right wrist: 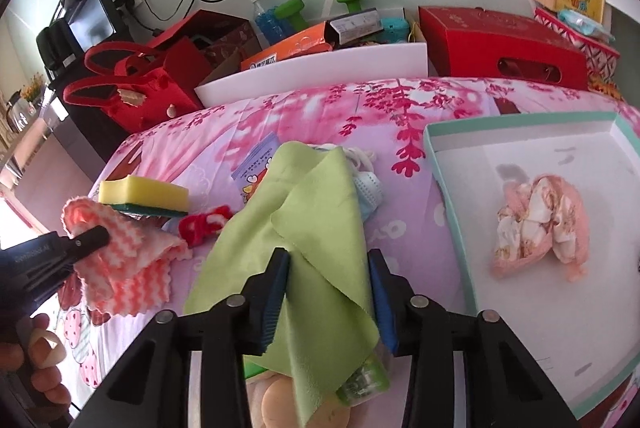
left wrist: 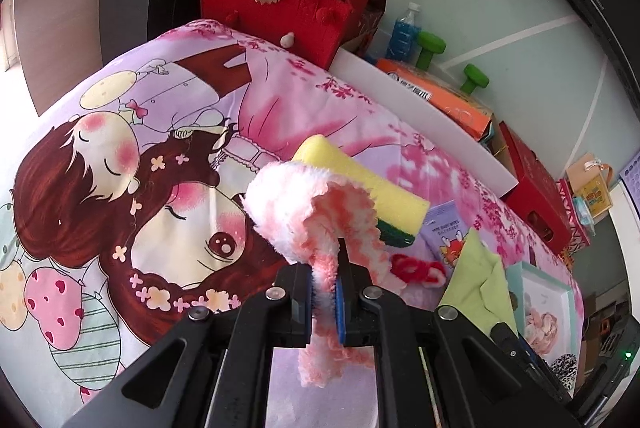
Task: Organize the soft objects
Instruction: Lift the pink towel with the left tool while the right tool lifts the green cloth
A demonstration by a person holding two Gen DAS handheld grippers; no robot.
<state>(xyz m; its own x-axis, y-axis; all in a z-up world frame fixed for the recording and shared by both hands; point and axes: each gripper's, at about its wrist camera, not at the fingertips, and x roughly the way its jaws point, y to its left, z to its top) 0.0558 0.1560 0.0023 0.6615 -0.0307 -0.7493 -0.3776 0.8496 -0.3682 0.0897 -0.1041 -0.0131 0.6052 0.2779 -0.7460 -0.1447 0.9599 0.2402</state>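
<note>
- While clamped hard on a pink-and-white fluffy cloth (left wrist: 304,211), left gripper (left wrist: 325,302) raised above the printed bedspread (left wrist: 120,187); cloth pinched between both pads, one end bunched ahead of the fingertips, the other hanging below them.
- From the right wrist view, same cloth (right wrist: 120,268) seen lifted, draped from the left gripper (right wrist: 86,240), with a person's fingers (right wrist: 40,348) on its handle.
- Right gripper (right wrist: 328,292) partly apart, straddling a fold of green cloth (right wrist: 312,228); left pad against the cloth edge, right pad beside it, firm pinch not confirmed.
- Green cloth spread over a small heap: a face mask (right wrist: 370,187) at its right edge, a printed packet (right wrist: 256,167) at its far edge, a green-capped small bottle (right wrist: 364,376) beneath its near corner.
- Yellow sponge with green backing (right wrist: 144,195) flat on the bedspread, just behind the lifted cloth; red-and-white fuzzy item (right wrist: 204,224) lying near it.
- White tray with teal rim (right wrist: 520,119) to the right on the bedspread, holding a crumpled peach fabric bundle (right wrist: 540,224).
- Red felt bag (left wrist: 280,3), boxes and green dumbbell (left wrist: 432,47) beyond the bed.
</note>
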